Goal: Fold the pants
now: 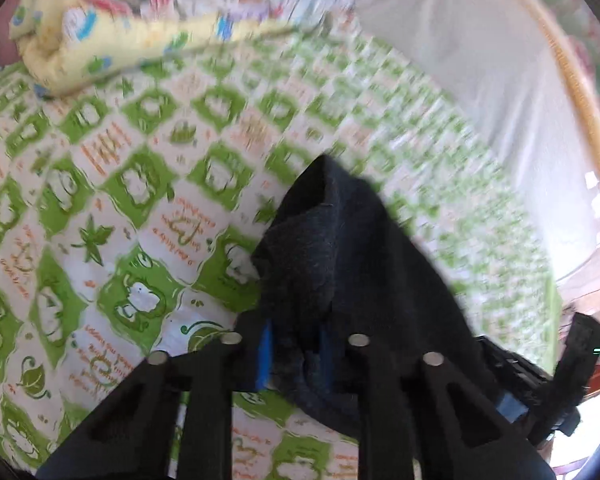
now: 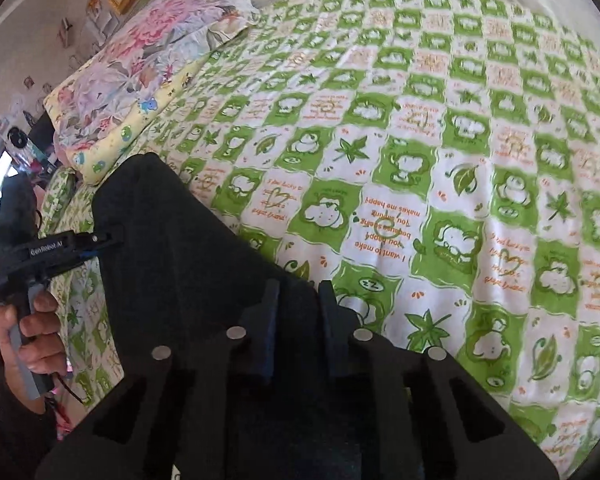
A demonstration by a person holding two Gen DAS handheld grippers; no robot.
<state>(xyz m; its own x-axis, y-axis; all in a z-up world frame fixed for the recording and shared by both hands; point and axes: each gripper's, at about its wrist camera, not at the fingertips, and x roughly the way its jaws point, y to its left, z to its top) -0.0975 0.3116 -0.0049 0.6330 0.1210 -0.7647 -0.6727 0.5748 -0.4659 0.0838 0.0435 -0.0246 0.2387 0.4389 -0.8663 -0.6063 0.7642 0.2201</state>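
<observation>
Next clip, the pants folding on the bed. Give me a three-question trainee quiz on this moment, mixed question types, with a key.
1. True or false: the left tool is shut on the dark pants.
2. Multiple choice: the bedsheet under the pants shows A) blue stripes, B) green and white squares with cartoon figures, C) plain grey.
3. Fill in: in the right wrist view, the hand at the left edge holds the handle of the other ____.

Key
1. True; cloth sits between its blue pads. The right tool is likewise shut on the pants.
2. B.
3. Tool; it grips the pants' far edge, beside the flowered bedding.
</observation>
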